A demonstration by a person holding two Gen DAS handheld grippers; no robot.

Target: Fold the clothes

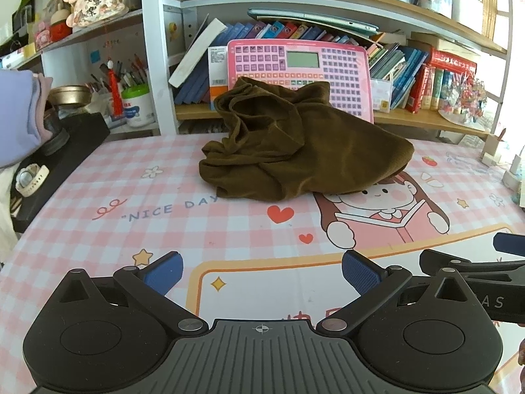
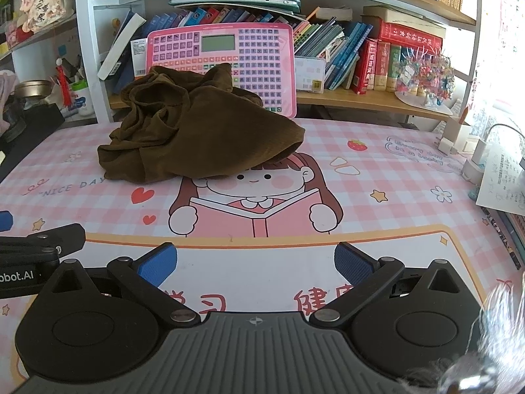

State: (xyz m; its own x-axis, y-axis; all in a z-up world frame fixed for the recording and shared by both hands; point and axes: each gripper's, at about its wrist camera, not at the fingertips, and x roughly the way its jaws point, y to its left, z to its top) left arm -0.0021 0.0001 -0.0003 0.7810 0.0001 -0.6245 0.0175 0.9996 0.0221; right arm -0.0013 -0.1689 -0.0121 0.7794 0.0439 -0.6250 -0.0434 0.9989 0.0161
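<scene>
Garment (image 1: 295, 151) on mat (image 1: 98, 197), before keyboard toy (image 1: 328, 65).

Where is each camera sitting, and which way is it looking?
Left wrist view: sits on the left gripper, low over the pink desk mat, facing the crumpled brown garment and the bookshelf; its own open blue-padded fingers show, and the right gripper pokes in at the right edge.
Right wrist view: sits on the right gripper, facing the same way; its open fingers show, with the left gripper at the left edge.
Both share the garment, mat and pink toy keyboard.
</scene>
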